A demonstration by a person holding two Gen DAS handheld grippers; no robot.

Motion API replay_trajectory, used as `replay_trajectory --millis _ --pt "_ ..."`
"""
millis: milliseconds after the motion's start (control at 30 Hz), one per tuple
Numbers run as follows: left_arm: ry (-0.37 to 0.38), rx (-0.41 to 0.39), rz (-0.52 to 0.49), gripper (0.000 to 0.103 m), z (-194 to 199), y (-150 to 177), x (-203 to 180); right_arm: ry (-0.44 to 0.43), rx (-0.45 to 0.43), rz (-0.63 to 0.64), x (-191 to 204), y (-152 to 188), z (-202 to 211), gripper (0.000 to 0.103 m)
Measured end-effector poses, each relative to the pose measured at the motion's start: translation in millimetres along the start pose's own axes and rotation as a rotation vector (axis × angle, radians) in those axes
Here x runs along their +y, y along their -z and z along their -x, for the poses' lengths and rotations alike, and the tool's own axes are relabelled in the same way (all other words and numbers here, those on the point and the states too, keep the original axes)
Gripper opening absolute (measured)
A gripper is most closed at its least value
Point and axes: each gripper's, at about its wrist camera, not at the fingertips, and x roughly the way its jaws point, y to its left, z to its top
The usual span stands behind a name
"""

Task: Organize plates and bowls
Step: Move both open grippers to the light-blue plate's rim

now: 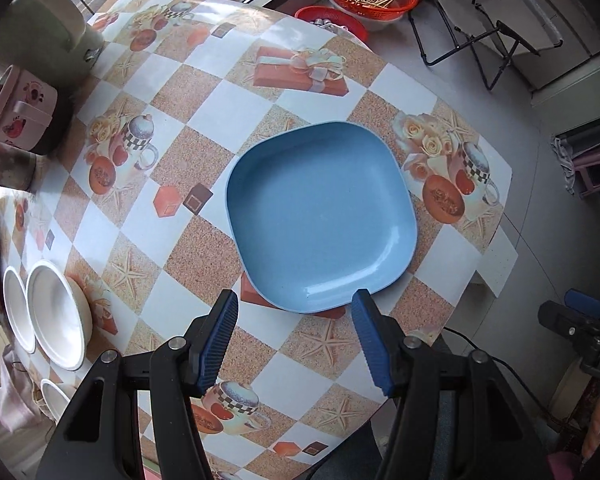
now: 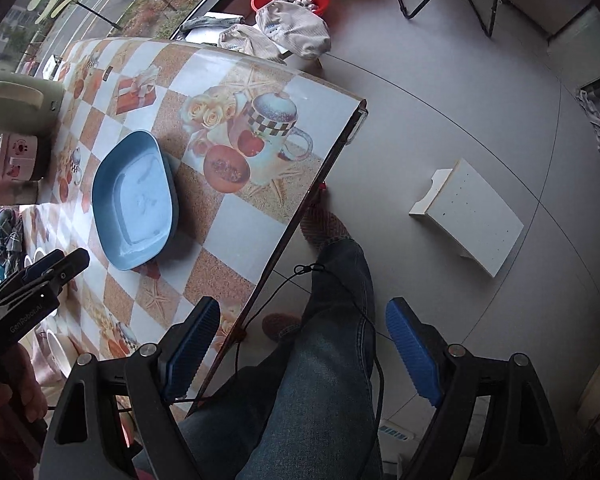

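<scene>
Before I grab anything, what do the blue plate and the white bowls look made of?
Blue plate: probably melamine or similar plastic; fine speckles, soft satin sheen, thick rounded rim. White bowls: glossy, either glazed ceramic or hard plastic; the smooth bright glare could be either, and they sit distorted at the picture's edge.

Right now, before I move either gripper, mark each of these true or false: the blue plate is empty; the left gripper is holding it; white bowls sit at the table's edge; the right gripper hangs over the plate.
1. The blue plate is empty. True.
2. The left gripper holds the plate. False: its jaws are open above the plate's near rim, gripping nothing.
3. White bowls sit near the table edge. True.
4. The right gripper hangs over the plate. False: it is open over the table's edge and the person's leg, with the plate off to the side.
</scene>
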Motion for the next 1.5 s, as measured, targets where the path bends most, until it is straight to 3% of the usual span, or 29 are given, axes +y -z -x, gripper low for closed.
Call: replay_trajectory --millis 367,1500 --pt "-0.039 0.041 0.056 0.063 -10 10 17 0.002 0.041 0.030 0 1 -13 0.086" --pt "-0.027 0.054 0.061 0.063 -16 7 16 0.020 0.075 0.042 4 -3 -22 0.086"
